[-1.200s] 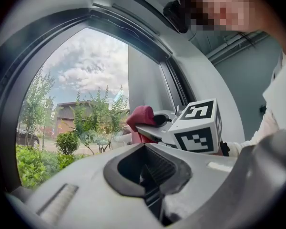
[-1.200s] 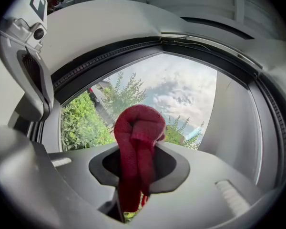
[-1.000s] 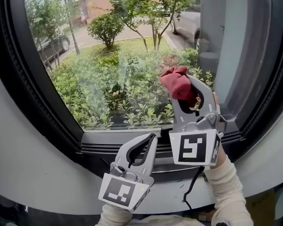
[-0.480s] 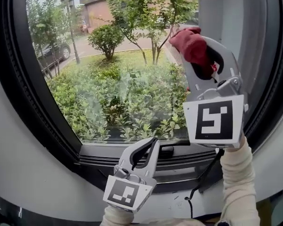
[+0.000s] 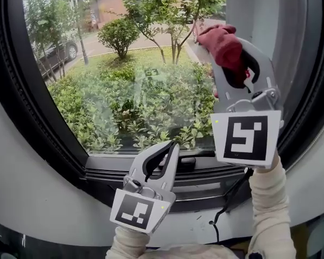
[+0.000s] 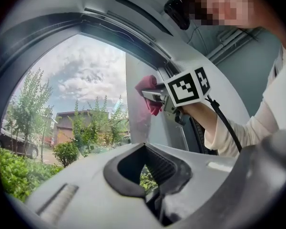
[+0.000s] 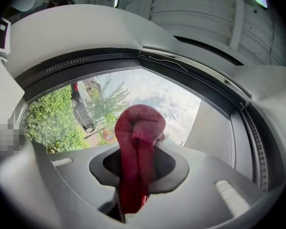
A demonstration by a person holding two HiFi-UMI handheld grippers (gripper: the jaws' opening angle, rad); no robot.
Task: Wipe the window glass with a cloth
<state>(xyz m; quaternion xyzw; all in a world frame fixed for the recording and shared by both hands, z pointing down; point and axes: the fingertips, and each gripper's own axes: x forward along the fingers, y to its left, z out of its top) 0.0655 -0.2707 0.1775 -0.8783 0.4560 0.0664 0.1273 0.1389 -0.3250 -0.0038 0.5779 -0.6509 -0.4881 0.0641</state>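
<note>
Head view: the right gripper (image 5: 215,32) is raised at the upper right of the window glass (image 5: 124,85), its jaws clamped on a bunched red cloth (image 5: 222,46). The cloth lies against or just short of the pane; contact cannot be confirmed. The left gripper (image 5: 171,149) hangs below the glass by the dark window frame (image 5: 59,144), its jaws together on nothing.

Left gripper view: the jaws meet with an empty loop between them, and the cloth shows at the right edge of the glass.

Right gripper view: the cloth bulges past the closed jaws toward the glass.

Step judged in hand: wiping the upper right of the pane. The next stroke calls for steady pressure across unwiped glass.

Count: two grippers, one cloth, one pane.
</note>
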